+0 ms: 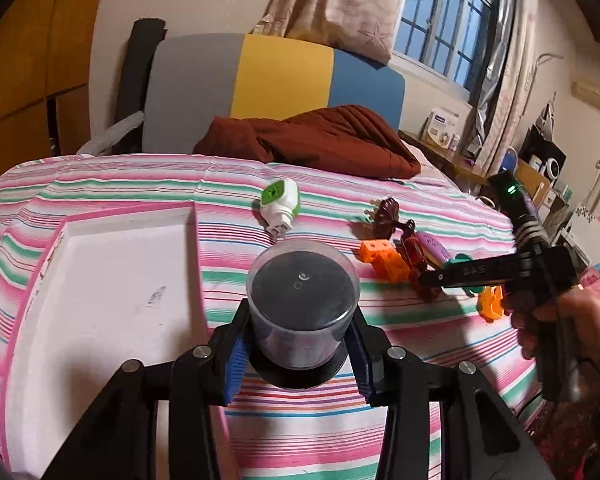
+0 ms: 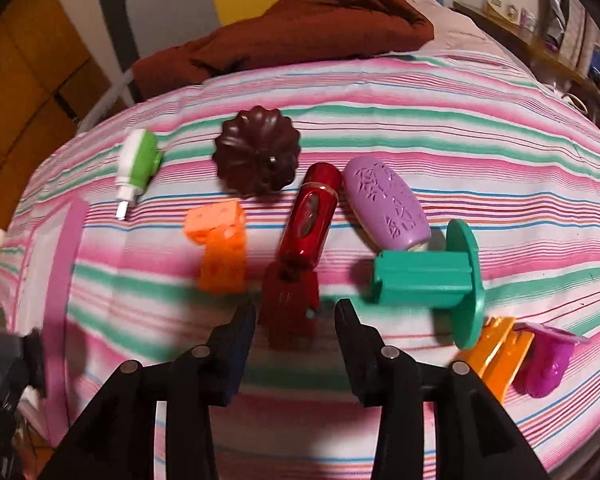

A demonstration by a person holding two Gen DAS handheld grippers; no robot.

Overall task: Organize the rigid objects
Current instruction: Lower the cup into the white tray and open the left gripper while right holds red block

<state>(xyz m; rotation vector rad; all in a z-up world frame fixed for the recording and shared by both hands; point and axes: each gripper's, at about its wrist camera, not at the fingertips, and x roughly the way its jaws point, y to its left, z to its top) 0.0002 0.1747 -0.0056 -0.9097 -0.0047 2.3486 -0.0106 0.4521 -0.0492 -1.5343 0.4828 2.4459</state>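
Note:
My left gripper (image 1: 300,332) is shut on a clear round container (image 1: 304,288) with a black base, held above the striped bed just right of the white tray (image 1: 100,280). My right gripper (image 2: 296,320) points down at the toy pile. Its jaws stand open around a dark red comb-like piece (image 2: 290,304), and the pads do not press on it. Just beyond lie a shiny red cylinder (image 2: 308,216), an orange block (image 2: 220,240), a purple oval (image 2: 388,204) and a green spool (image 2: 432,276). The left wrist view shows the right gripper (image 1: 432,280) over that pile.
A green-and-white plug-in device (image 2: 140,160) and a dark brown fluted mould (image 2: 256,156) lie farther back. An orange piece (image 2: 496,352) and a magenta piece (image 2: 548,364) sit at the right. A brown blanket (image 1: 320,140) lies at the bed's head. A hand (image 1: 572,320) holds the right gripper.

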